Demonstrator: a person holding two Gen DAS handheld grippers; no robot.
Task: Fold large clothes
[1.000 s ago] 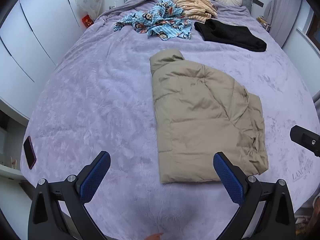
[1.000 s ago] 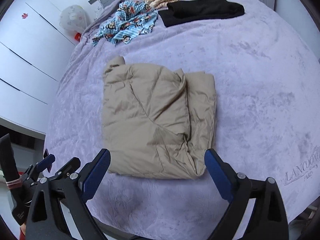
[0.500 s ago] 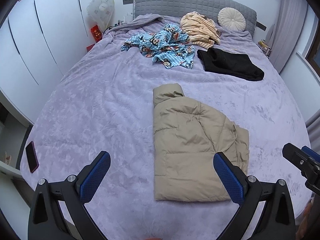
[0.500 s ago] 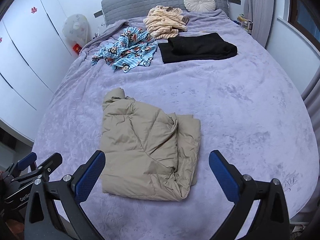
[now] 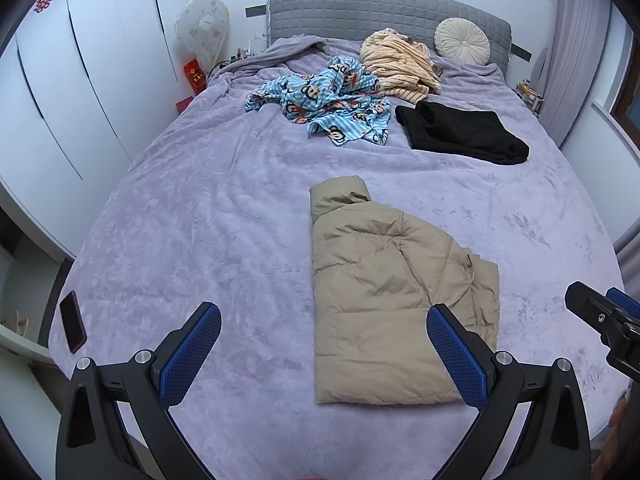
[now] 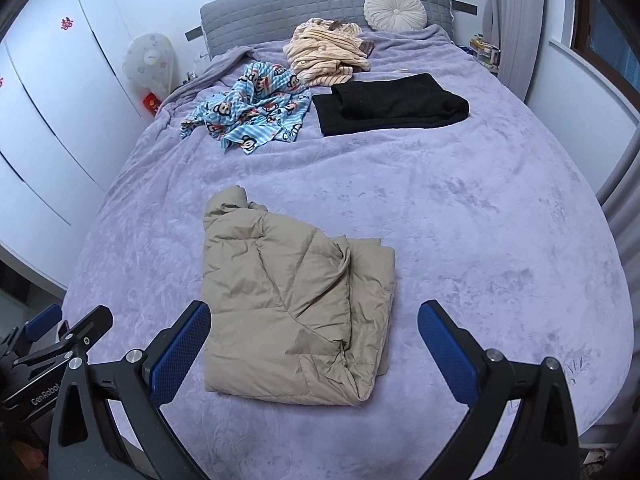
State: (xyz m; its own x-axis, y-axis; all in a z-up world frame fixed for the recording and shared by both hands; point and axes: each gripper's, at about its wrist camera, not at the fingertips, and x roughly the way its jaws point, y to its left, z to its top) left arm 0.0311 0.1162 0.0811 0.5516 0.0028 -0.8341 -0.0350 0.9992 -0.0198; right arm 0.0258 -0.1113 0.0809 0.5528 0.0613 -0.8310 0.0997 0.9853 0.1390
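Observation:
A tan puffer jacket (image 5: 384, 292) lies folded into a rough rectangle on the lilac bedspread (image 5: 208, 216), collar toward the headboard; in the right wrist view the jacket (image 6: 288, 304) sits near the bed's front edge. My left gripper (image 5: 324, 344) hovers open above the bed, its right finger over the jacket's lower corner, nothing between the pads. My right gripper (image 6: 314, 338) is also open and empty above the jacket's near edge. Each gripper shows at the other view's edge: the right gripper (image 5: 604, 324) and the left gripper (image 6: 60, 340).
Farther up the bed lie a blue monkey-print garment (image 5: 328, 104), a striped beige garment (image 5: 400, 64), folded black clothing (image 5: 460, 132) and a round cushion (image 5: 462, 40). A phone (image 5: 73, 326) rests at the bed's left edge. White wardrobes (image 5: 60, 92) and a fan (image 5: 204, 30) stand left.
Both grippers have risen and tilted up from the jacket, so it looks smaller and the headboard and wall have come into view. The jacket has not moved.

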